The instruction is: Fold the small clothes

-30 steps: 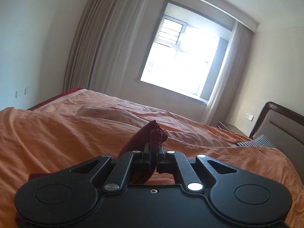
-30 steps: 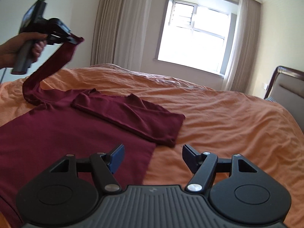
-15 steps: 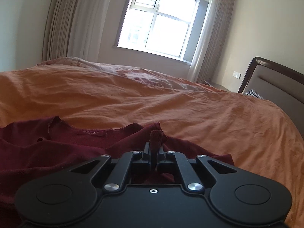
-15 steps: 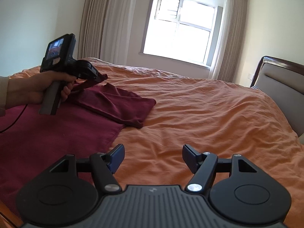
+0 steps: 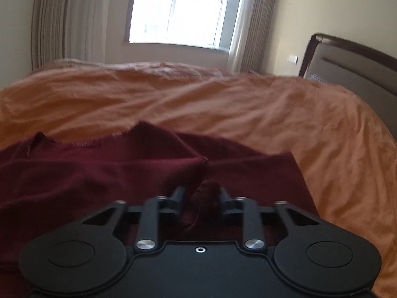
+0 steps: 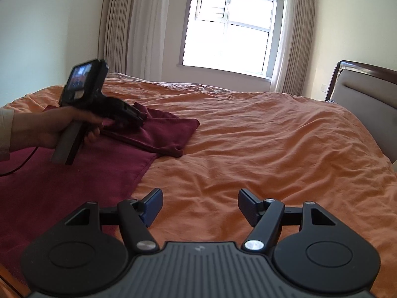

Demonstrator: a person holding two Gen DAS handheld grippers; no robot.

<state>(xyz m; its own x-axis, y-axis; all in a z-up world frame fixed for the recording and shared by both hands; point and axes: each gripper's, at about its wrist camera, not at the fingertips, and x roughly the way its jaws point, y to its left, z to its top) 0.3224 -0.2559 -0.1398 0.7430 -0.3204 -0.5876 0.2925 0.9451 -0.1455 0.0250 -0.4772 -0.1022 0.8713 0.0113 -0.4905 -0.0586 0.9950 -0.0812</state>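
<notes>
Since the left wrist view is a bit smeared, hard to call the left hand-held gripper (image 5: 201, 193) for sure: jaws only narrowly apart, with a bunched-up sleeve end (image 5: 206, 192) wedged between them. Can't tell if actually pinching it or just sitting loose around it. Hangs low over the dark red long-sleeved shirt (image 5: 99, 173), spread out on the orange bed cover (image 5: 223, 104), neckline edge up at the far side.

From the right wrist view, looks clearer: same left hand-held gripper (image 6: 139, 118) gripped by a hand (image 6: 57, 129), nose down at the folded-over sleeve (image 6: 168, 134), lying across the shirt body (image 6: 74, 178) with its end poking out onto the orange bed cover (image 6: 273, 136). Thin black cable (image 6: 22, 164) trailing from the handle over the cloth.

Right hand-held gripper (image 6: 200, 204): spread wide, blue pads (image 6: 153, 203) showing, nothing between them, hovering over bare cover just beside the shirt's right edge.

Padded headboard (image 6: 367, 94) off to the right, bright window (image 6: 228, 29) and beige curtains (image 6: 129, 24) behind the bed.
</notes>
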